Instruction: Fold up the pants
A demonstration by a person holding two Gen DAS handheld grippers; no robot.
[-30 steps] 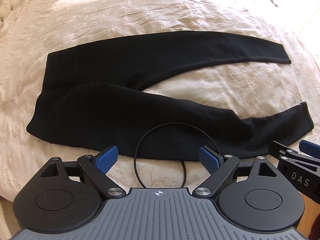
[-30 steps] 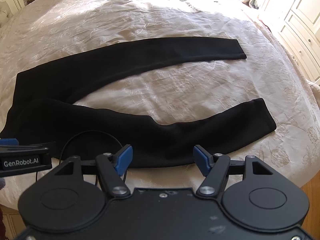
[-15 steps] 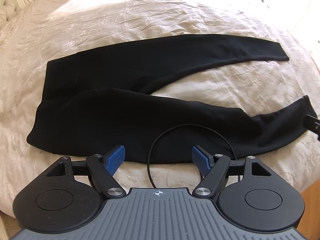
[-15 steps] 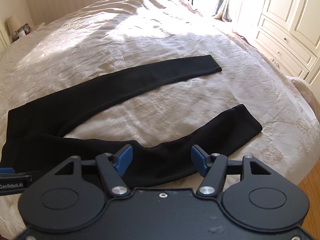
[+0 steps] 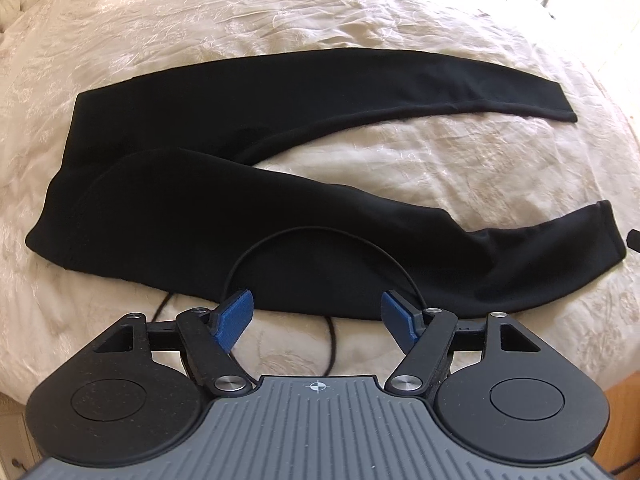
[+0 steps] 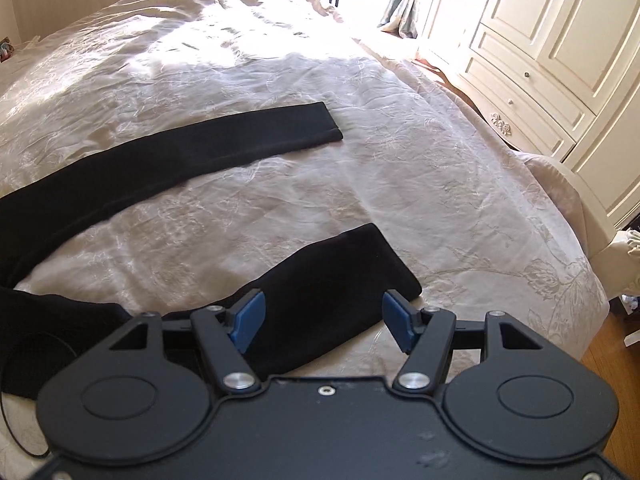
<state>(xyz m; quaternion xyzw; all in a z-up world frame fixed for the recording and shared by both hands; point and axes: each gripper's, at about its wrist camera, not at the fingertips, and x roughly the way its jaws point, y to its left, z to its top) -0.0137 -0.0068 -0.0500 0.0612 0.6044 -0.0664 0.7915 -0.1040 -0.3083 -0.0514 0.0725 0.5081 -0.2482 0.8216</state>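
Black pants (image 5: pixel 240 208) lie flat on the cream bedspread (image 5: pixel 460 168), waist at the left, both legs spread apart toward the right. My left gripper (image 5: pixel 316 314) hovers over the near edge of the lower leg; its jaws are closing, with nothing pressed between the blue pads (image 5: pixel 234 318). In the right wrist view the pants (image 6: pixel 332 276) show their two cuffs. My right gripper (image 6: pixel 324 320) stands open above the near leg close to its cuff, with cloth below the gap but no grip on it.
A thin black cable (image 5: pixel 320 236) loops over the near leg in front of the left gripper. A cream wardrobe with drawers (image 6: pixel 552 60) stands to the right of the bed. Wooden floor (image 6: pixel 616 344) shows past the bed's right corner.
My right gripper has swung to the right along the near leg toward its cuff and left the left wrist view. My left gripper's jaws have narrowed, and it has dropped slightly toward the near leg.
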